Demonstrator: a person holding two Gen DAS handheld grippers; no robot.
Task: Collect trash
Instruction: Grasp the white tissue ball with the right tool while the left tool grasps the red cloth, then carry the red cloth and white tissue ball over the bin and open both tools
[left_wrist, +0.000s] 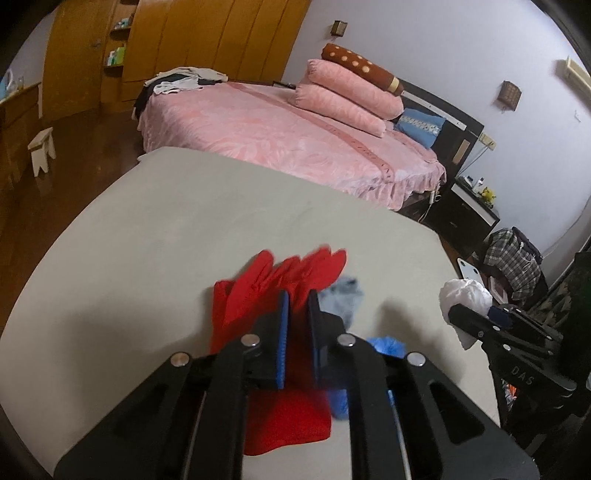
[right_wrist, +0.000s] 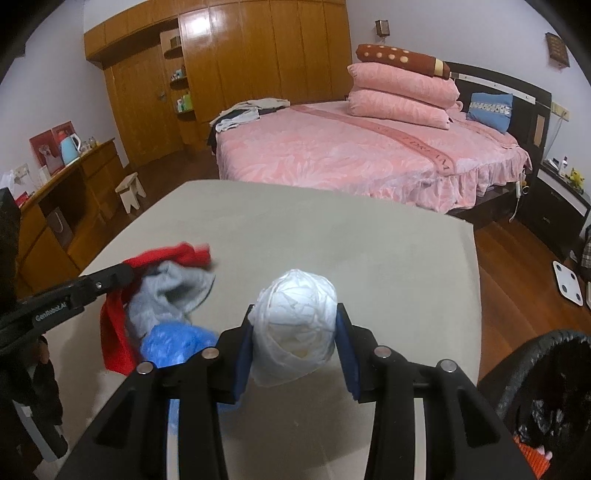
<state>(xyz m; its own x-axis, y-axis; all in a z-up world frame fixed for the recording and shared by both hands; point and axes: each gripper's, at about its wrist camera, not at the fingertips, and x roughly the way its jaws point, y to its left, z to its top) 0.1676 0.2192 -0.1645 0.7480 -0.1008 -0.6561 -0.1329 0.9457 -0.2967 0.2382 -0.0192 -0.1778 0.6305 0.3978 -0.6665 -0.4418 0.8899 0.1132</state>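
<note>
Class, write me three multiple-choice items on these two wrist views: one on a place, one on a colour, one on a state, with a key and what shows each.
1. Where is the bin lined with a black bag?
A. On the pink bed
B. Low at the right, beside the grey table
C. On the wooden dresser

2. What colour is the cloth in the left hand-held gripper?
A. Red
B. Green
C. Yellow

3. What is the state of the right hand-held gripper?
A. Open and empty
B. Shut on the crumpled white paper ball
C. Shut on a blue bag

Key: 1 B, its dark rim shows at the right view's lower right corner; 2 A, red fabric sits between the nearly closed pads; 3 B, both pads press on the ball's sides.
</note>
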